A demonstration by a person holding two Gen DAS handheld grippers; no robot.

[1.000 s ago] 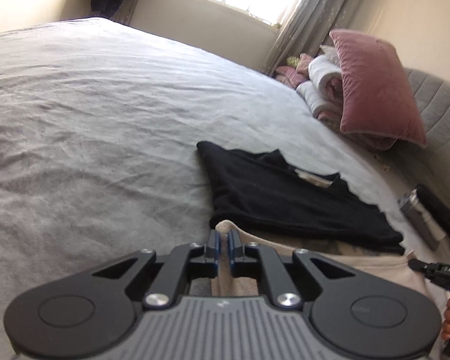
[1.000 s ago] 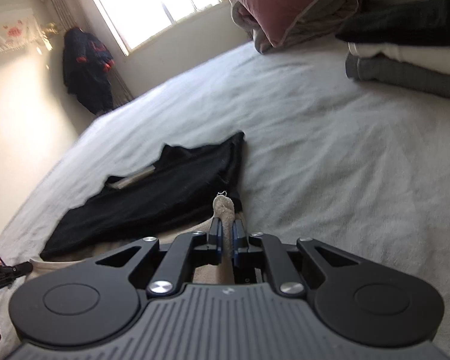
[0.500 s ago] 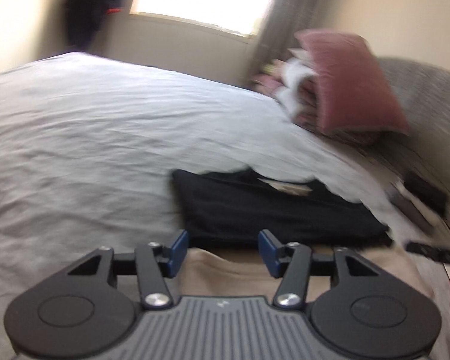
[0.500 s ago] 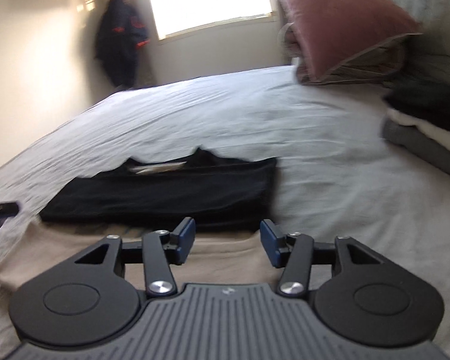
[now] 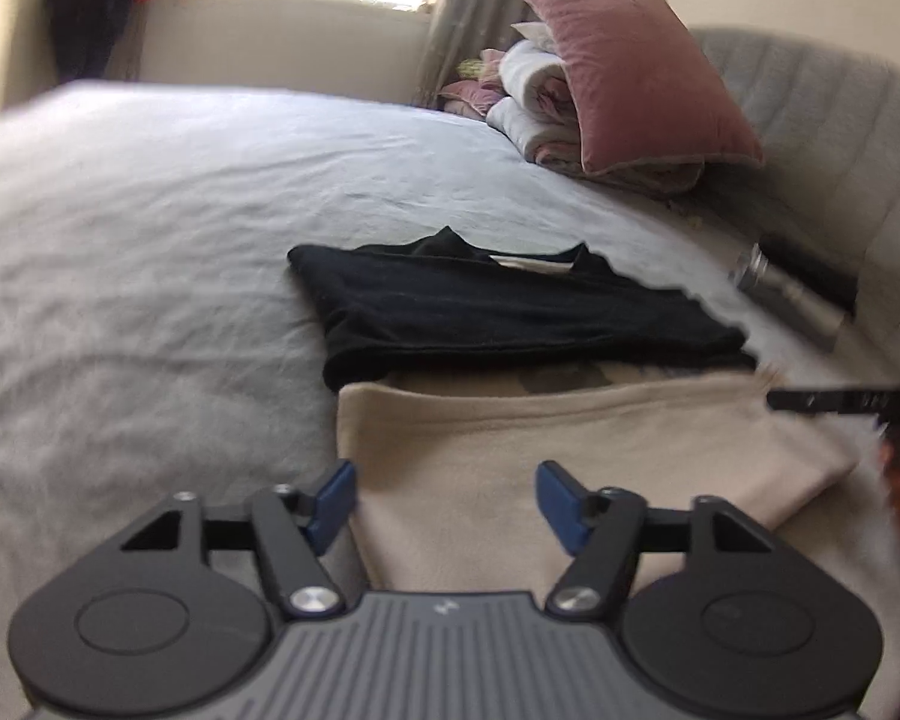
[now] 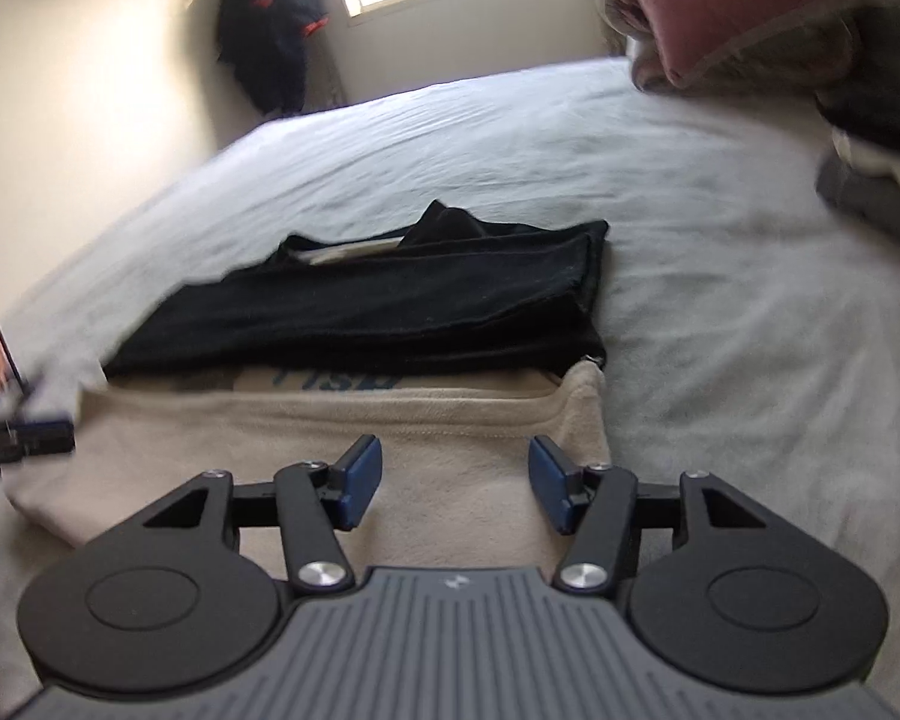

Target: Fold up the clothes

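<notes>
A: With both tools spread wide and holding nothing, worth asking: how far along?

B: Partway, by the look of it. Beige garment (image 5: 570,444) folded over on itself on the grey bedsheet (image 5: 150,228), top edge fairly straight, printed layer peeking out at 12 o'clock. Left gripper (image 5: 444,501) gaping above its near-left part; right gripper (image 6: 453,480) likewise parted above the near-right part, blue pads clear of the cloth.

A: And the black garment (image 5: 498,312)?

B: Lying at 12 o'clock of the beige one, touching or overlapping its far edge; hard to say which sits on top. Roughly folded, collar and label showing, edges uneven.

A: Anything finished?

B: A stack of folded clothes (image 6: 876,180) at 2 o'clock in the right view, probably done. Pink pillow (image 5: 636,72) and rolled bedding beyond, no part of the job.

A: What remains?

B: Likely another fold across the beige piece, then tidying or stacking. Possibly squaring up the black one too.
</notes>
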